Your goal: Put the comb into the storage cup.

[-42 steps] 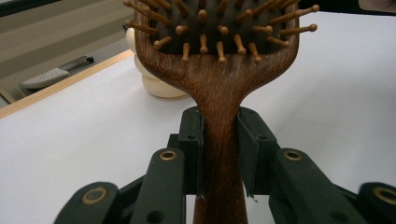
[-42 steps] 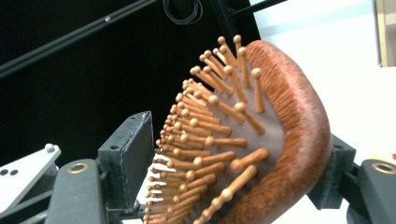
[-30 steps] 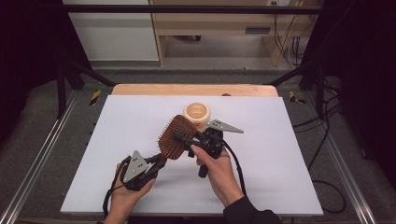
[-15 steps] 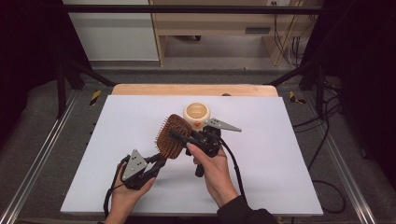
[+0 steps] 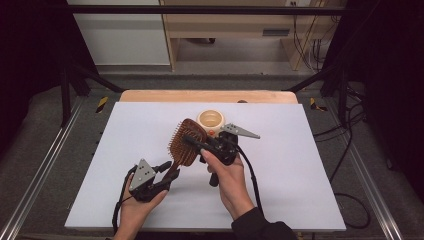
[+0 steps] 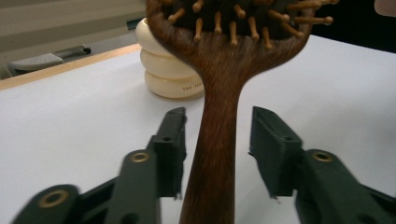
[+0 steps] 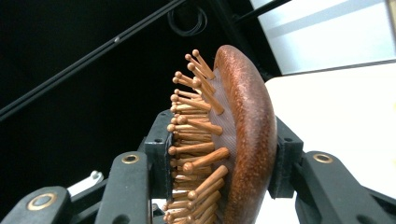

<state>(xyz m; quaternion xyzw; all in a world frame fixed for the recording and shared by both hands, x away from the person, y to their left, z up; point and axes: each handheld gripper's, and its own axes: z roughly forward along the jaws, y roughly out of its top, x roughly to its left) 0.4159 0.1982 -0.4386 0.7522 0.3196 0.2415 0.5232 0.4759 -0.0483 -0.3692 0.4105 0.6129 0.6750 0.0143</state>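
Hairbrush, high view: we see the wooden hairbrush [image 5: 184, 142] held above the white surface [image 5: 300, 165], its head up beside the cream ringed holder [image 5: 211, 120] and its handle slanting down toward our left gripper [image 5: 167, 175].
Right gripper, high view: our right gripper [image 5: 192, 140] reaches in from the right and meets the brush head; our right hand [image 5: 227, 172] carries it.
Left gripper, high view: our left hand [image 5: 137, 200] holds it low on the surface, at the handle's end.
Left gripper view: the handle [image 6: 217, 140] rises between the jaws, with a clear gap on each side, so the pads do not press on it; these jaws have just been opening around the handle. We see the bristled head [image 6: 238, 23] at the top and the cream holder [image 6: 166, 70] standing on the surface behind it.
Right gripper view: our jaws are clamped across the brush head [image 7: 243, 140], one pad [image 7: 161, 154] against the peg bristles, the other on the rounded wooden back. They have just finished closing on it. White surface [image 7: 336, 121] lies to the right.
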